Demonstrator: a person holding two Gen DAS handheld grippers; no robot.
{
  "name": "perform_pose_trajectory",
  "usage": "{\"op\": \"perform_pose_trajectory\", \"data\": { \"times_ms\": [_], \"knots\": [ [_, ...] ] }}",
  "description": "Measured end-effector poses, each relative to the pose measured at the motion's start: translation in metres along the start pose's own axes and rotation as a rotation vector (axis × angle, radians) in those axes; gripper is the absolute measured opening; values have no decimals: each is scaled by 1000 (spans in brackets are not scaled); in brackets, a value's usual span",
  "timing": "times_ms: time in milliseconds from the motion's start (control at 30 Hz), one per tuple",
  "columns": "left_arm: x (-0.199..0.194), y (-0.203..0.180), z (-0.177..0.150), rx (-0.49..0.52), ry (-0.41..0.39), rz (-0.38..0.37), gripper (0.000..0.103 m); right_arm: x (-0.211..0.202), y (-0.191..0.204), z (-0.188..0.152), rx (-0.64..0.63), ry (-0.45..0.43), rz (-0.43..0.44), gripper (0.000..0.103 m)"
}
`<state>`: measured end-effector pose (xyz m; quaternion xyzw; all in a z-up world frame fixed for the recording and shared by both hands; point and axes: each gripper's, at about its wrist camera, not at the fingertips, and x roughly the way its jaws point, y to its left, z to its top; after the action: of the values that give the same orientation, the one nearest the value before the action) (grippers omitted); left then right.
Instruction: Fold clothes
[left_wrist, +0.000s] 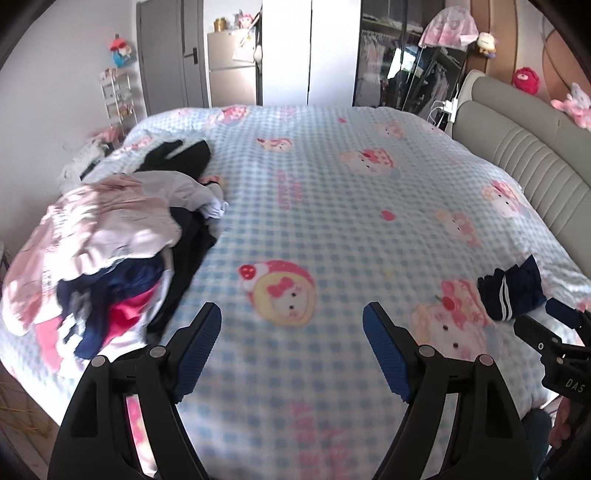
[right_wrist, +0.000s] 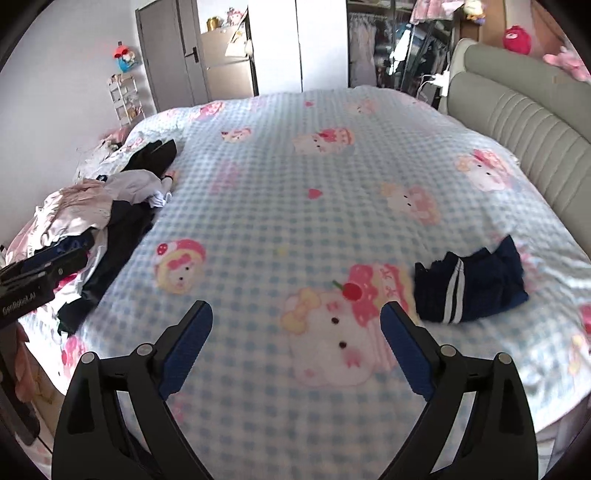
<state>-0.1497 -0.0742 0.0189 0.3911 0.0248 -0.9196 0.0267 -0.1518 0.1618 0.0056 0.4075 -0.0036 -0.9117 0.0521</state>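
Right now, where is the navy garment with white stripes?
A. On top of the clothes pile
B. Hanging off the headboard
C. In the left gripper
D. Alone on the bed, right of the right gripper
D: the navy garment lies by itself on the bed, right of the open right gripper, far from the pile.

blue-check cartoon bedspread (left_wrist: 332, 206) w/ beige headboard (left_wrist: 524, 147), fridge (left_wrist: 231, 66), red plush (right_wrist: 517, 37) behind.
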Motion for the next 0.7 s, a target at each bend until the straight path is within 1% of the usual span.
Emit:
{"op": "perform_pose_trajectory", "data": {
  "times_ms": [100,167,233,333,467,533,600,700],
  "knots": [
    [-31,1,-20,13,-23,-3,81,-24,11,-21,20,-22,-2,95],
    [-50,-1,-34,23,-43,0,84,-37,15,-37,31,-35,-11,96],
    [-68,-5,-50,29,-56,5,84,-50,15,-56,41,-48,-18,100],
    [-89,-11,-76,17,-68,-17,84,-67,14,-84,56,-65,-30,100],
    [-104,-19,-107,-15,-69,-6,85,-83,10,-112,39,-67,-45,100],
    [-108,-23,-121,-25,-68,-20,85,-91,9,-125,29,-75,-57,100],
    [-110,-26,-129,-22,-64,-44,85,-94,2,-132,26,-73,-67,101],
    [-108,-33,-140,-15,-68,-35,85,-97,-4,-136,39,-73,-64,101]
  ]
}}
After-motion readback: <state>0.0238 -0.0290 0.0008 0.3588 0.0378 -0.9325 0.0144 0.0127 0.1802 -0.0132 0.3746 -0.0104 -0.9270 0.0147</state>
